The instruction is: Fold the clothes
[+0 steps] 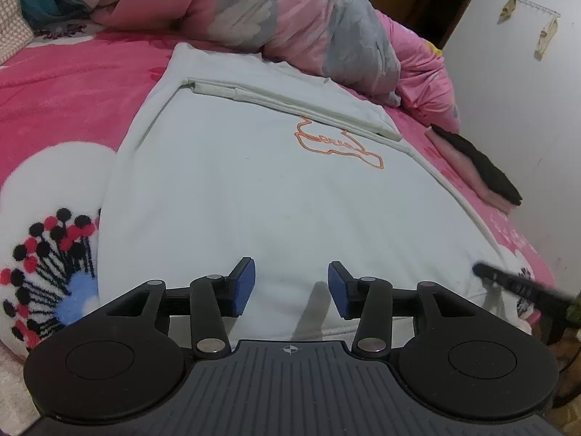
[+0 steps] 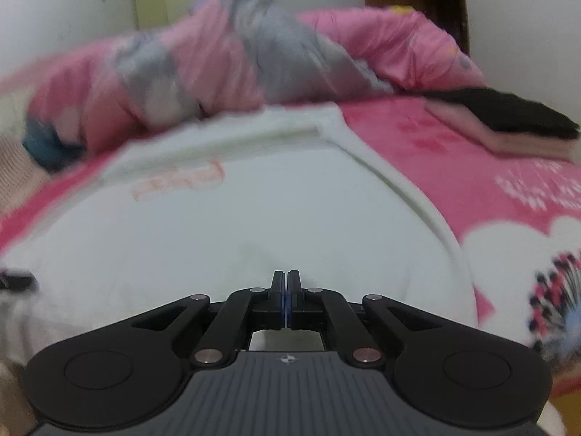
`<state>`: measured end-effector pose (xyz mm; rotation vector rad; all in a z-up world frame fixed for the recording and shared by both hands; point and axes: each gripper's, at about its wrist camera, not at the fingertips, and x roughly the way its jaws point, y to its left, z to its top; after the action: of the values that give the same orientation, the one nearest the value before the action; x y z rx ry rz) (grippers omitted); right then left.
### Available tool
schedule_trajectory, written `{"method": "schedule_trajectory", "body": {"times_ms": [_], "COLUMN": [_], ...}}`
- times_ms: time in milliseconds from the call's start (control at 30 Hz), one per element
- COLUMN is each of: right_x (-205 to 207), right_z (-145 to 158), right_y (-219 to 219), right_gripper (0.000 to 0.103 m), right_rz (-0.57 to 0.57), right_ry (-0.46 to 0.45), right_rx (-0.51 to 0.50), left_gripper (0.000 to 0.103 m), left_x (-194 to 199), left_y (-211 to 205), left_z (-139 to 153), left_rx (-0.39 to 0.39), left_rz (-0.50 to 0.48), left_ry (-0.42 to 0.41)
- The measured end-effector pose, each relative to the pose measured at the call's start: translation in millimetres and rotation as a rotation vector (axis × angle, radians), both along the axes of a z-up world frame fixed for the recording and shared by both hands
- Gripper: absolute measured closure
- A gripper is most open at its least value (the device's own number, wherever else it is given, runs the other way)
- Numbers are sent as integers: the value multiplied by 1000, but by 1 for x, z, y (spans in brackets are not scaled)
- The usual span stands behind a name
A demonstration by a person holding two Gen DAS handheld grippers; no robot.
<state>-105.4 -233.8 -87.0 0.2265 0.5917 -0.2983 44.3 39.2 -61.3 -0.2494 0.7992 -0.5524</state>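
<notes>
A white garment [image 1: 254, 181] with an orange outline print [image 1: 337, 143] lies flat on the pink bed blanket [image 1: 72, 83], a sleeve folded across its far part [image 1: 290, 100]. My left gripper [image 1: 291, 287] hovers open over the garment's near hem, nothing between its blue pads [image 1: 243, 287]. The right gripper [image 2: 287, 276] is shut, its tips at the near right corner of the garment [image 2: 254, 200], where the cloth puckers toward them. From the left wrist view it shows as a blurred black bar [image 1: 508, 281] at that corner.
A rumpled pink and grey quilt [image 1: 254, 11] is heaped along the far side of the bed. To the right lies a folded pink stack with a dark piece on top [image 1: 483, 167], close to the white wall [image 1: 526, 91].
</notes>
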Motion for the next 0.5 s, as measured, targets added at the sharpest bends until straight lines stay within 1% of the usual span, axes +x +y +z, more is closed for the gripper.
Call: {"method": "schedule_trajectory", "body": {"times_ms": [100,167,267,333,400,433,500], "right_x": [-35,-50,-55,-40,-20,-14,-5], "right_z": [5,10,19,22,19,14,2], "right_y": [-26,-34,-33,-27,-25,-31,-48], "right_gripper": [103,103,103,103,103,103,103], "right_rz": [-143,-220,-210,-152,-95,-102,-157], "right_ry": [-15,5,-43,-66,-69,-59,-30], "right_rx": [42,-10,27,28,34,45,76], "left_gripper": [58,58,58,58,58,57,57], "left_x": [3,6,8,7,6,6,5], "left_y": [2,2,1,0,0,0,2], "left_z": [0,0,2,4,7,9,11], "left_rx": [-14,-16,-9,1,13,19,22], "left_rz": [-6,-12,-13,-10,-2,2,11], "left_ry": [16,21,26,30,27,25,23]}}
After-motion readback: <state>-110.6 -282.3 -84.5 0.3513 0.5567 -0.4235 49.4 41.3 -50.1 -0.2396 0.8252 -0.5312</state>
